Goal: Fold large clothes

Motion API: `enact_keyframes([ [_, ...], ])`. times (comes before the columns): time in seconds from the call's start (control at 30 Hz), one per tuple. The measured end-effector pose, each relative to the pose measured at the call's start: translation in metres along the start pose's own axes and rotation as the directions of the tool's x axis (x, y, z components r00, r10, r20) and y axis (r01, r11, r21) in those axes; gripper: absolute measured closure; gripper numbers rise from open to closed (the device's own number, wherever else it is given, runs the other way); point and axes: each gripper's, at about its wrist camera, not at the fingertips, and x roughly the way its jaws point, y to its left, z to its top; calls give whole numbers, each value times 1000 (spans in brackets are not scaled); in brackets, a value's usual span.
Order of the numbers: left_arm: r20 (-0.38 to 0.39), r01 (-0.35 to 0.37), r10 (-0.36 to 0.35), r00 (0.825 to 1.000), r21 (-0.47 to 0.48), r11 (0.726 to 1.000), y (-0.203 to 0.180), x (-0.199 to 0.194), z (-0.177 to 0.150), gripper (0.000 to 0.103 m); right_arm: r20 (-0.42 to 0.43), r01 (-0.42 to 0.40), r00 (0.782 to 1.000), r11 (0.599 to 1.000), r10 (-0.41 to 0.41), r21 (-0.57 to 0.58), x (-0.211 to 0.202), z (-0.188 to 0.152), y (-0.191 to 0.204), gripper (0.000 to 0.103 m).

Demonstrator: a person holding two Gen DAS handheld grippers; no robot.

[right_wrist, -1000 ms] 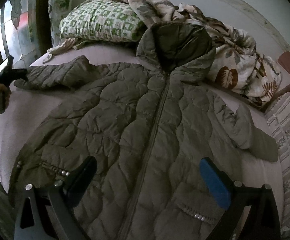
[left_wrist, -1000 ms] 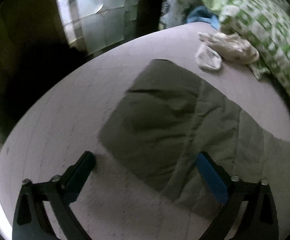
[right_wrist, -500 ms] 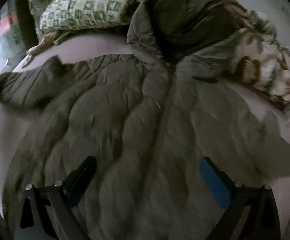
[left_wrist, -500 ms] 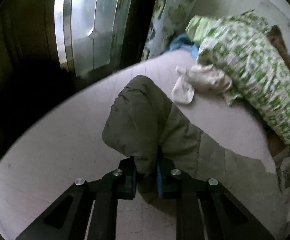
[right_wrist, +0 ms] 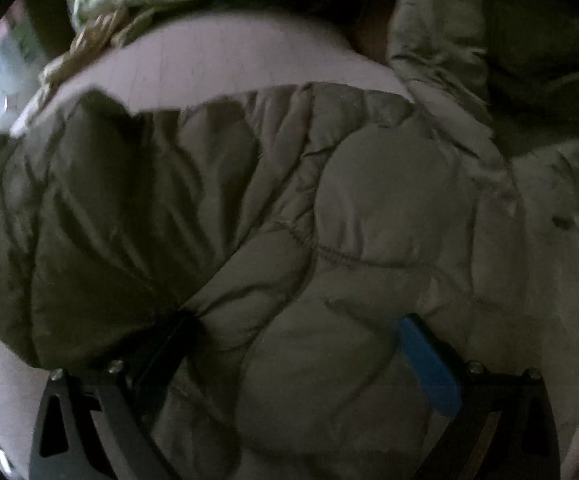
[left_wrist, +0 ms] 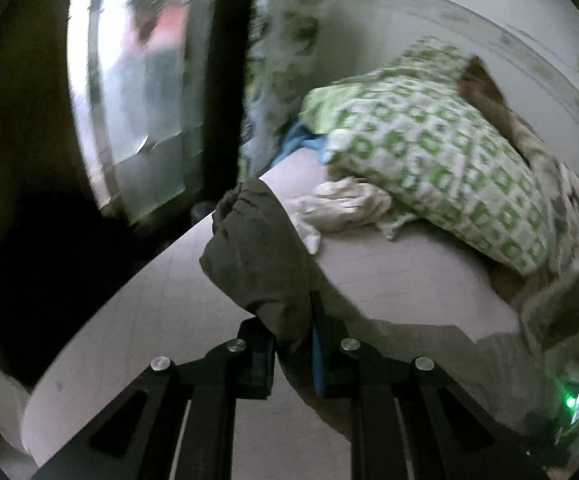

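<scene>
While the left gripper (left_wrist: 293,354) is clamped tight on the end of the jacket sleeve (left_wrist: 257,264), the cuff stands up off the bed (left_wrist: 401,280), bunched and puckered at its top, w/ sleeve fabric pinched between black pad and blue pad. Rest of the sleeve runs back toward the lower right of the left wrist view, where the jacket body lies flat on the sheet. Bed's near-left edge curves right under the raised cuff; beyond it only dark floor and a bright window (left_wrist: 137,92), so little bed left on that side. Bare sheet lies open between sleeve and green-patterned pillow (left_wrist: 441,160) at the head end. A cream cloth (left_wrist: 341,204) sits crumpled at the pillow's front edge, just beside the cuff.

Right gripper (right_wrist: 297,344) has fingers spread wide, blue pad on the right, black finger on the left, both low against the olive quilted jacket (right_wrist: 349,208); nothing gripped, though whether tips press into the padding can't be told. Jacket fills nearly all of the right wrist view. Its upper edge leaves a strip of bare sheet before the pillow. Hood (right_wrist: 509,52) is heaped up at upper right. View is blurred.
</scene>
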Motion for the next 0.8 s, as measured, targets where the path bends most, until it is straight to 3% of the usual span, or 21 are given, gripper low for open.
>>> enact_keyframes([
  [0.27, 6, 141, -145, 989, 210, 967, -100, -43, -16, 88, 51, 32, 998, 999, -34, 42, -43, -59, -59, 0],
  [0.5, -69, 250, -241, 968, 360, 899, -207, -56, -59, 89, 74, 59, 995, 991, -69, 121, -80, -104, -118, 0],
  [0.8, -144, 366, -338, 930, 452, 814, -331, -72, -112, 89, 99, 85, 989, 976, -106, 200, -113, -140, -181, 0],
])
